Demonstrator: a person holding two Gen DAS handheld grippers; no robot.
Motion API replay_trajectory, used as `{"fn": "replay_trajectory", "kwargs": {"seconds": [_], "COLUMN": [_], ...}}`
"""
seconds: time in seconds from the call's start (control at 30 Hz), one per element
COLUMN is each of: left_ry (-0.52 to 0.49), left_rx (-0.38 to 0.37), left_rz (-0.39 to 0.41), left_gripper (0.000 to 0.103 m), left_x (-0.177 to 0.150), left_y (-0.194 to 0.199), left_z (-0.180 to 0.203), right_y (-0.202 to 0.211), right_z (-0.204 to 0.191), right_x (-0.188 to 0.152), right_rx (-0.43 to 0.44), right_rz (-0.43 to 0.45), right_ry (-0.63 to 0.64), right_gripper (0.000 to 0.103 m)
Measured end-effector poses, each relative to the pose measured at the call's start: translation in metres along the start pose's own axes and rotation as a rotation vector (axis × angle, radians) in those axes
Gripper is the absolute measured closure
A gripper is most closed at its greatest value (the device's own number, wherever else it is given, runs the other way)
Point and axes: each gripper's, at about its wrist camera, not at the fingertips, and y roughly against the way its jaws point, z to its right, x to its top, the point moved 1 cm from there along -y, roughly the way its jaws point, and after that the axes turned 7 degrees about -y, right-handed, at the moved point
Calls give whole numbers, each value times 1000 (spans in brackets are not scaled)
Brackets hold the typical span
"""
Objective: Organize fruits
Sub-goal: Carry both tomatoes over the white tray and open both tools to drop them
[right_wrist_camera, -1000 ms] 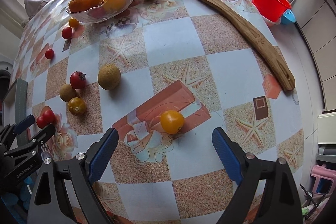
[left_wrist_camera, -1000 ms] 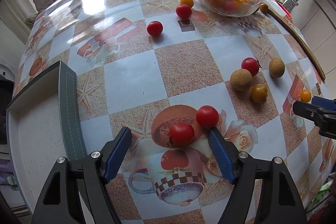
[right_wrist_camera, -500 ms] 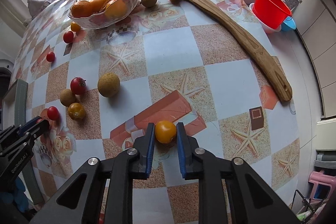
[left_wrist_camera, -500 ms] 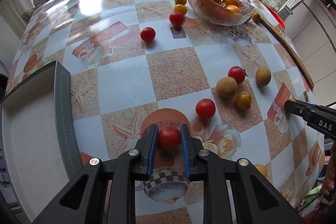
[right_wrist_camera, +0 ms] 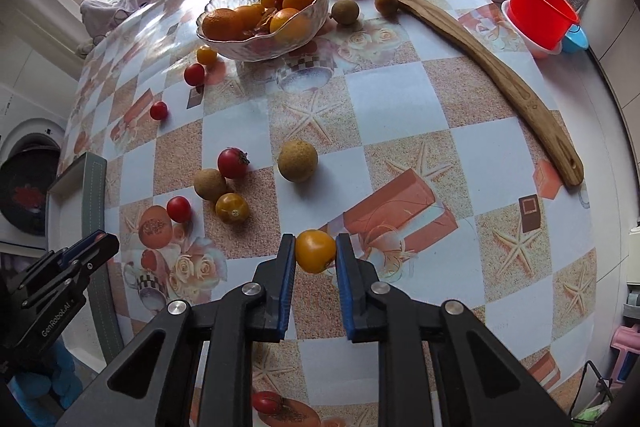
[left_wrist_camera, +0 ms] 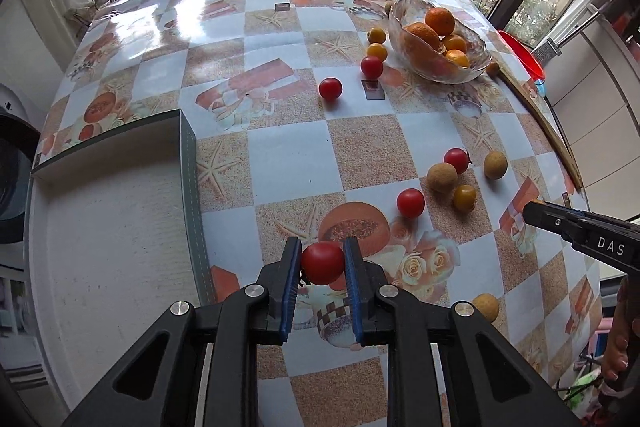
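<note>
My left gripper (left_wrist_camera: 322, 259) is shut on a red cherry tomato (left_wrist_camera: 322, 263) and holds it above the table near the grey-rimmed tray (left_wrist_camera: 188, 163) at the left. My right gripper (right_wrist_camera: 316, 251) is shut on a yellow tomato (right_wrist_camera: 315, 251), lifted off the table. Loose fruits lie between them: a red tomato (left_wrist_camera: 410, 202), a brown round fruit (left_wrist_camera: 441, 177), a yellow tomato (left_wrist_camera: 464, 197). A glass bowl (right_wrist_camera: 240, 53) of oranges stands at the back. The left gripper also shows in the right wrist view (right_wrist_camera: 90, 247).
A long curved wooden board (right_wrist_camera: 480, 47) lies along the table's right side. A red tub (right_wrist_camera: 540, 13) stands beyond it. More tomatoes (left_wrist_camera: 330, 89) lie near the bowl. A small red tomato (right_wrist_camera: 266, 402) lies under my right gripper.
Both grippers closed from open onto their fruits, then rose and drew back with them. The left one has moved left toward the tray.
</note>
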Motion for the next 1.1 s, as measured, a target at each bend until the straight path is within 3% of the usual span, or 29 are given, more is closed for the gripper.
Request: {"fn": "replay_trajectory", "kwargs": {"seconds": [0.4,0.73,0.9,1.1], "left_ry": [123,243,278,261], "left_rx": [102,228,248,266], "left_rz": [35,-7,-32,-27], "left_gripper": [80,80,80,80], "left_x": [-20,-46,-55,-54], "left_y": [26,8,-2,-5], "left_z": [-91,-177,-198,-198], "right_y": [-22,-57,-80,-104], "right_z": [-127,-246,-279,-298], "right_x": [0,-4,-4,-3], "right_rx": [109,190,174,124], "right_rz": [-55,-121,-140,-149], "right_ry": [180,324,368,397], "right_gripper": [81,81,81,81]}}
